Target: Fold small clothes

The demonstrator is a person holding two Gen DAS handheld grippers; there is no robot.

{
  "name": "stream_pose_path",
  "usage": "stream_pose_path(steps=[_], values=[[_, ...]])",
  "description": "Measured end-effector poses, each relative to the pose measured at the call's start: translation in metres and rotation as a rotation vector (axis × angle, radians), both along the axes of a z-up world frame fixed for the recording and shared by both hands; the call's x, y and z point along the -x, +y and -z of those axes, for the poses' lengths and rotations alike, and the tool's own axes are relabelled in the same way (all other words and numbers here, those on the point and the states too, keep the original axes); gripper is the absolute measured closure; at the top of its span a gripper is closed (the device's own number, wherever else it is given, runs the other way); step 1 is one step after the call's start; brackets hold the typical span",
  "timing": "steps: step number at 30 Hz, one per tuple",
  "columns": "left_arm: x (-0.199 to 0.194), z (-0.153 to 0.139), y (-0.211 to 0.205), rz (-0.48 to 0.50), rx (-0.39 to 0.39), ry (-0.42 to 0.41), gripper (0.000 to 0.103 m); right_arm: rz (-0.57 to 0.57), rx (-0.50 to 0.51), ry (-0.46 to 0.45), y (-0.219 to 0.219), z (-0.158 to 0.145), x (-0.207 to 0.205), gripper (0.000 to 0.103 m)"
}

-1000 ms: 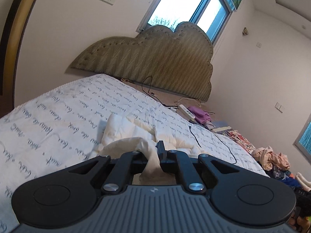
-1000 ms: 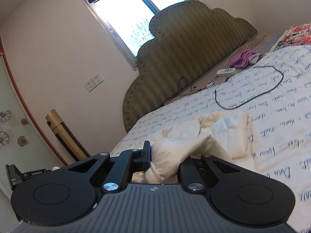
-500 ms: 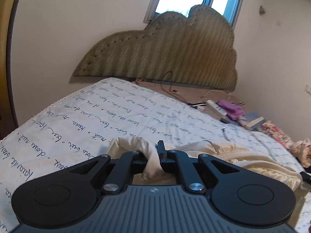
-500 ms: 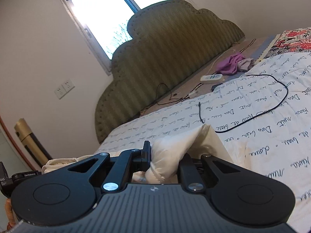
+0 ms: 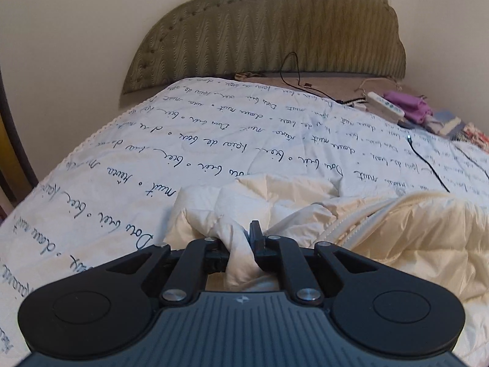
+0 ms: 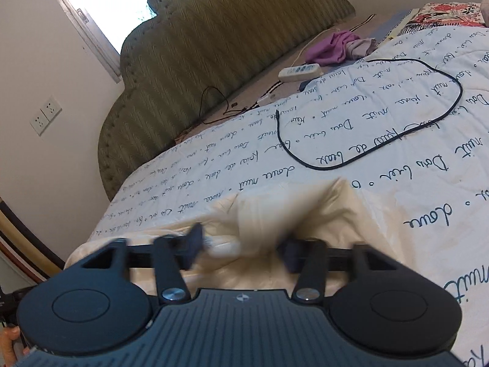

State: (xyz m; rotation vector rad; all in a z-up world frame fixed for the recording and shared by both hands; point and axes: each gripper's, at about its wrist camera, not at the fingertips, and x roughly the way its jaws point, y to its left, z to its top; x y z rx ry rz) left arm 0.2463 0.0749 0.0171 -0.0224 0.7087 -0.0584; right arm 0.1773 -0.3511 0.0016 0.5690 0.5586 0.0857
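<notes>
A cream quilted puffer jacket [image 5: 397, 229] lies on a white bedspread [image 5: 214, 153] printed with dark script. My left gripper [image 5: 241, 244] is shut on a bunched fold of the jacket near its left edge. In the right wrist view the same jacket [image 6: 305, 211] lies under my right gripper [image 6: 241, 244]. Its fingers [image 6: 195, 238] are blurred and stand wide apart, open, with cream fabric between them and no grip on it.
A green padded headboard [image 5: 275, 36] stands at the far end. A black cable [image 6: 382, 140] loops on the bedspread. A white remote [image 6: 299, 72] and a purple cloth [image 6: 330, 47] lie near the headboard. Wall sockets [image 6: 45, 114] and a window are at left.
Both grippers have come down toward the bed with the jacket. The right gripper has opened and let go of the fabric. The left stays shut on its fold.
</notes>
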Motion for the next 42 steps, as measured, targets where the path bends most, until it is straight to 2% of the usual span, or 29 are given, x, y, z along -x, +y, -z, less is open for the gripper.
stream_pose_path(steps=[2,4,6,8,11,14,15,18,20,23,25,28,30,32,35,36,37,39,42], values=[[0.000,-0.004,0.003,-0.007,0.012,0.011,0.094,0.011,0.060,-0.049,0.010,-0.010,0.009,0.034],[-0.002,-0.008,0.007,-0.022,0.052,0.024,0.091,-0.002,0.163,-0.097,0.028,-0.022,0.016,0.034],[-0.005,-0.011,0.010,-0.036,0.092,0.040,0.086,-0.058,0.275,-0.127,0.054,-0.033,0.016,0.034],[-0.009,-0.011,0.010,-0.045,0.112,0.051,0.079,-0.120,0.371,-0.138,0.081,-0.036,0.011,0.034],[-0.015,-0.012,0.014,-0.069,0.151,0.075,0.077,-0.201,0.494,-0.150,0.121,-0.035,-0.001,0.035],[-0.021,-0.012,0.032,-0.097,0.269,0.104,0.072,-0.248,0.538,-0.109,0.148,-0.024,-0.020,0.035],[-0.022,-0.012,0.040,-0.108,0.312,0.109,0.065,-0.247,0.547,-0.093,0.152,-0.019,-0.026,0.035],[-0.019,-0.014,0.060,-0.152,0.401,0.095,0.032,-0.236,0.580,-0.043,0.158,0.001,-0.042,0.030],[-0.013,-0.021,0.068,-0.189,0.402,0.053,0.029,-0.235,0.574,-0.044,0.157,0.012,-0.043,0.024],[-0.007,-0.033,0.068,-0.218,0.350,-0.021,0.029,-0.230,0.568,-0.049,0.158,0.021,-0.044,0.018],[-0.004,-0.038,0.047,-0.195,0.237,-0.054,0.029,-0.228,0.569,-0.047,0.159,0.025,-0.044,0.015],[0.010,-0.042,-0.002,-0.074,0.035,-0.142,0.029,-0.217,0.580,-0.034,0.161,0.023,-0.045,0.017],[0.019,-0.038,-0.035,0.002,-0.082,-0.219,0.029,-0.185,0.588,-0.062,0.162,0.013,-0.038,0.019],[0.023,-0.030,-0.059,0.072,-0.154,-0.268,0.029,-0.169,0.596,-0.110,0.160,0.003,-0.031,0.017],[0.011,-0.012,-0.081,0.144,-0.186,-0.278,0.028,-0.173,0.636,-0.092,0.158,-0.001,-0.038,0.016],[0.002,-0.004,-0.085,0.142,-0.204,-0.266,0.027,-0.169,0.664,-0.071,0.158,0.001,-0.043,0.015],[-0.008,0.004,-0.087,0.117,-0.236,-0.247,0.027,-0.161,0.693,-0.047,0.157,0.006,-0.049,0.014],[-0.026,0.016,-0.082,0.052,-0.263,-0.211,0.026,-0.150,0.675,-0.033,0.151,0.013,-0.056,0.009],[-0.044,0.029,-0.063,0.006,-0.194,-0.148,0.008,-0.143,0.602,-0.017,0.141,0.022,-0.062,0.004]])
